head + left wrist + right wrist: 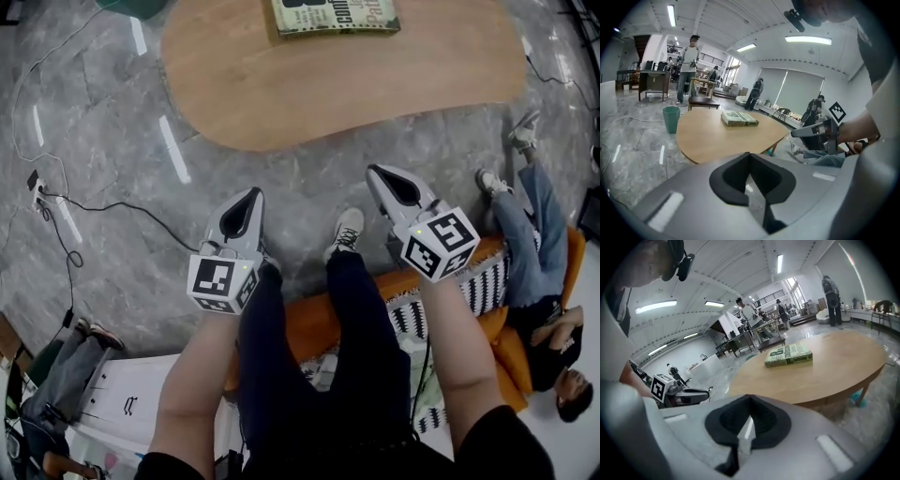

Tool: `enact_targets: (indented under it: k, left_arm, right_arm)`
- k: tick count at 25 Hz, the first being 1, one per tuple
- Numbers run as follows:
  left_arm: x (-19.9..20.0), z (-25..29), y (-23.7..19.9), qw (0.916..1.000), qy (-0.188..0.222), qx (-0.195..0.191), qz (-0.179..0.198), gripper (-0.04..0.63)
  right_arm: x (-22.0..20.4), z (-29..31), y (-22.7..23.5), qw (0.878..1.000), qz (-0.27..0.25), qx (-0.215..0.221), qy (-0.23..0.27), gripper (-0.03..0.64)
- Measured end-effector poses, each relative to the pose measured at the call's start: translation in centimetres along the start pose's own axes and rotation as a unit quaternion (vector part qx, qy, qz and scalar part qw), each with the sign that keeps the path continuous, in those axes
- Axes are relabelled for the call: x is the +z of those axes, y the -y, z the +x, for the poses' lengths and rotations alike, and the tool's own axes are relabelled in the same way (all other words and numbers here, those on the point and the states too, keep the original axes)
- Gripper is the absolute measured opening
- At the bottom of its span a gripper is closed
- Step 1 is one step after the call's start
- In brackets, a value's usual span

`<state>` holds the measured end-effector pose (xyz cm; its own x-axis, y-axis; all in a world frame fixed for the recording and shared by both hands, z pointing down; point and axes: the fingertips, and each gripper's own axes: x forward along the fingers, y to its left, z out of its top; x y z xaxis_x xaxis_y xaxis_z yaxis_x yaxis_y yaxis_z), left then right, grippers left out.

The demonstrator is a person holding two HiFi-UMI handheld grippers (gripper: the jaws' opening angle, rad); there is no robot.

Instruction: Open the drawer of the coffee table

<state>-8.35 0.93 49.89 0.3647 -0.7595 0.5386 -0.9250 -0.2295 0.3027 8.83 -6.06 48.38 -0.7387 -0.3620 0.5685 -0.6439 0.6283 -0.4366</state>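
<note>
— Looking down from the head view, where is the coffee table?
— The oval wooden coffee table [347,84] sits at twelve o'clock, on a grey stone floor [112,103]. A green book [336,14] lies at the table's twelve o'clock edge. I cannot make out its drawer.
— And the grippers?
— The left gripper [254,193] is at seven o'clock of the table, the right gripper [373,171] at five o'clock. Both point toward it and touch nothing.
— Are they holding anything?
— No. Each gripper view shows its jaws clenched together with nothing between them. The person's shoe [347,230] shows between the two grippers.
</note>
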Motion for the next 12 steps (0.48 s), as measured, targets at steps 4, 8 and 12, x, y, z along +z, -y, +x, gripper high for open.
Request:
enact_targets:
  k: [4, 8, 12]
  left_arm:
    - [-3.1, 2.7, -2.1, 0.9998, 0.000, 0.012, 0.014, -0.005]
    - [-5.5, 4.1, -3.8, 0.9994, 0.011, 0.031, 0.007, -0.005]
    - [-8.0, 6.1, -6.1, 0.9986, 0.018, 0.048, 0.011, -0.003]
  right_arm:
    - [-2.1, 2.5, 2.9, 1.000, -0.014, -0.005, 0.002, 0.001]
    - [-4.1, 4.2, 5.0, 0.999, -0.035, -0.009, 0.011, 0.002]
    - [-6.4, 6.8, 7.1, 0.999, -0.045, -0.010, 0.019, 0.002]
